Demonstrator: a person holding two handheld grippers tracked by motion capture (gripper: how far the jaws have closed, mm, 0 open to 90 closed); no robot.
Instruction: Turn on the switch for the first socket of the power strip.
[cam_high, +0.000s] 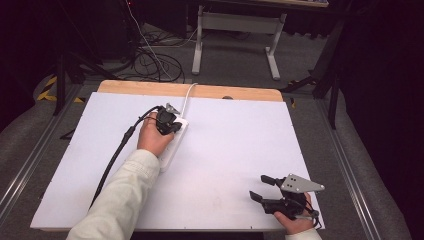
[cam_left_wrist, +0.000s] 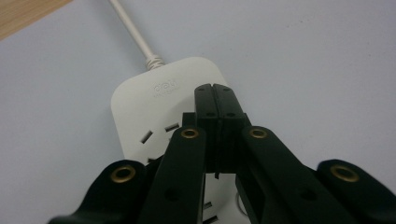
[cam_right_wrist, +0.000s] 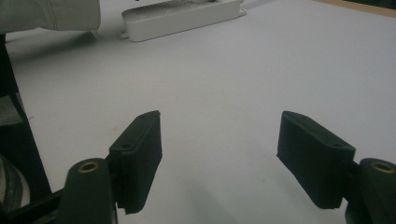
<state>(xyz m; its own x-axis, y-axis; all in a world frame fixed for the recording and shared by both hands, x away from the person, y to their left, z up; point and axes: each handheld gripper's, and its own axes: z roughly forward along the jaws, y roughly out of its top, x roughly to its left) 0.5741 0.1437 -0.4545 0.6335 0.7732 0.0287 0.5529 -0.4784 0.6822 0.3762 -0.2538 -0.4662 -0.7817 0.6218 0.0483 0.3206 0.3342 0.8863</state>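
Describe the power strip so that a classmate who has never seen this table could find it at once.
Start at the white table, then look left of centre under the left tool. There lies the power strip: a long white block with socket slots, set apart by its pale cord running to the far edge.

The left gripper (cam_high: 173, 121) is reaching forward from a pale-sleeved forearm (cam_high: 117, 197), its fingers (cam_left_wrist: 215, 114) pressing flat together. The right gripper (cam_high: 261, 188) is resting low at the near right of the left one, fingers (cam_right_wrist: 140, 149) spreading wide apart.
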